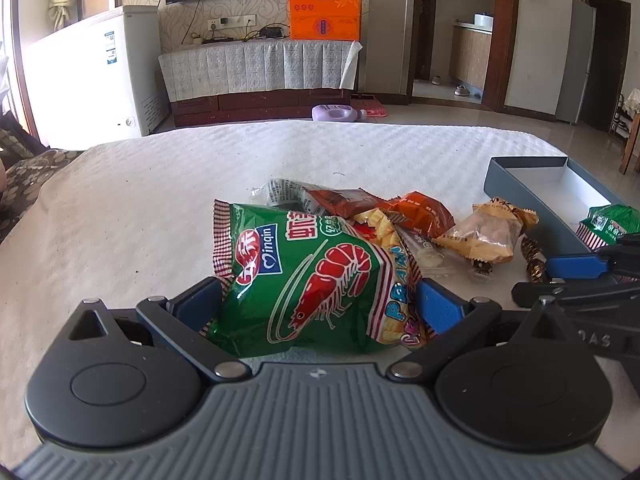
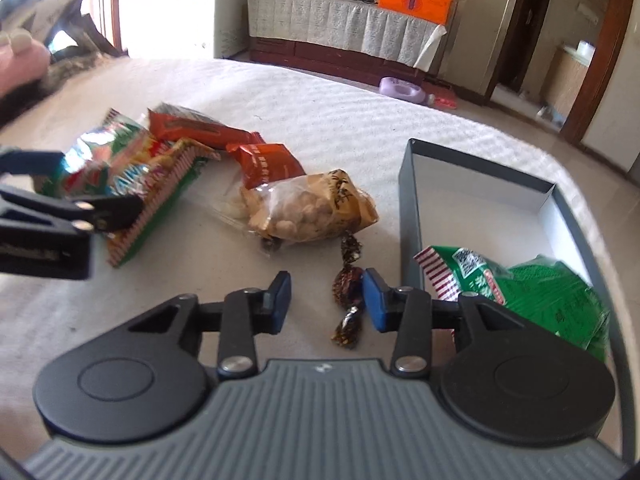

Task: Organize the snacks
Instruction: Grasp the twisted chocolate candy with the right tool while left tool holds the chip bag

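Note:
My left gripper is shut on a green prawn cracker bag, its blue pads pressing both sides; the bag also shows in the right wrist view. Behind it lie orange-red packets, a clear nut bag and brown wrapped candies. My right gripper is open and empty, just above the table beside the wrapped candies. A grey box at the right holds a green snack bag. The right gripper shows at the left wrist view's right edge.
The white textured tablecloth covers the table. Beyond it are a TV cabinet with an orange box, a white freezer and a purple item on the floor.

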Demonstrator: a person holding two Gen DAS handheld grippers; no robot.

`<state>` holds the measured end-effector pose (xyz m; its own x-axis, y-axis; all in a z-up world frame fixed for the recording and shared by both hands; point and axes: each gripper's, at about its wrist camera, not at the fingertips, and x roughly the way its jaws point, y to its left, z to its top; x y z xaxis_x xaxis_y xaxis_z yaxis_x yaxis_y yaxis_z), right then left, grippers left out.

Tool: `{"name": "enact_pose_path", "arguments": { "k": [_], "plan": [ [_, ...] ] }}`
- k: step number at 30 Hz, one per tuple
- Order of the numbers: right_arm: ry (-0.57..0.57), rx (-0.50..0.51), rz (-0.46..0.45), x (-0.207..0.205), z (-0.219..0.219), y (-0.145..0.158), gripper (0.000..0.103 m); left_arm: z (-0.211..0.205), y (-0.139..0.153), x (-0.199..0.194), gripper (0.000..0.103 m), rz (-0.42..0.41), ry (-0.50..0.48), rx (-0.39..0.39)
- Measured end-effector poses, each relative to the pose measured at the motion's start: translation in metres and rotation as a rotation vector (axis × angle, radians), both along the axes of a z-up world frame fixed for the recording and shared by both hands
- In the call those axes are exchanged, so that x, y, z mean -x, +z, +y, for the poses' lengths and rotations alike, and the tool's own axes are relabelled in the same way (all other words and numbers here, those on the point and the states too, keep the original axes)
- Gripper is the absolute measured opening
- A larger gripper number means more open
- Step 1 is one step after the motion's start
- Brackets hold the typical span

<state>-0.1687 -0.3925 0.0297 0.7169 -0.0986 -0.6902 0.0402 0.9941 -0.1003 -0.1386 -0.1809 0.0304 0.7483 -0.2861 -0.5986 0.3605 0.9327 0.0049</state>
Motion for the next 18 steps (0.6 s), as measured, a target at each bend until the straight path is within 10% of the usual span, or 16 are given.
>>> {"name": "enact_pose_path", "arguments": {
  "k": [4, 18],
  "plan": [
    [-0.002, 0.092, 0.001, 0.0, 0.007, -0.008, 0.04, -0.003, -0.004, 0.0, 0.103, -0.016, -0.008, -0.02],
    [-0.009, -0.146, 0.004, 0.019, -0.007, 0.002, 0.026, 0.028, 0.008, 0.001, 0.081, 0.029, -0.009, 0.113]
  ]
}}
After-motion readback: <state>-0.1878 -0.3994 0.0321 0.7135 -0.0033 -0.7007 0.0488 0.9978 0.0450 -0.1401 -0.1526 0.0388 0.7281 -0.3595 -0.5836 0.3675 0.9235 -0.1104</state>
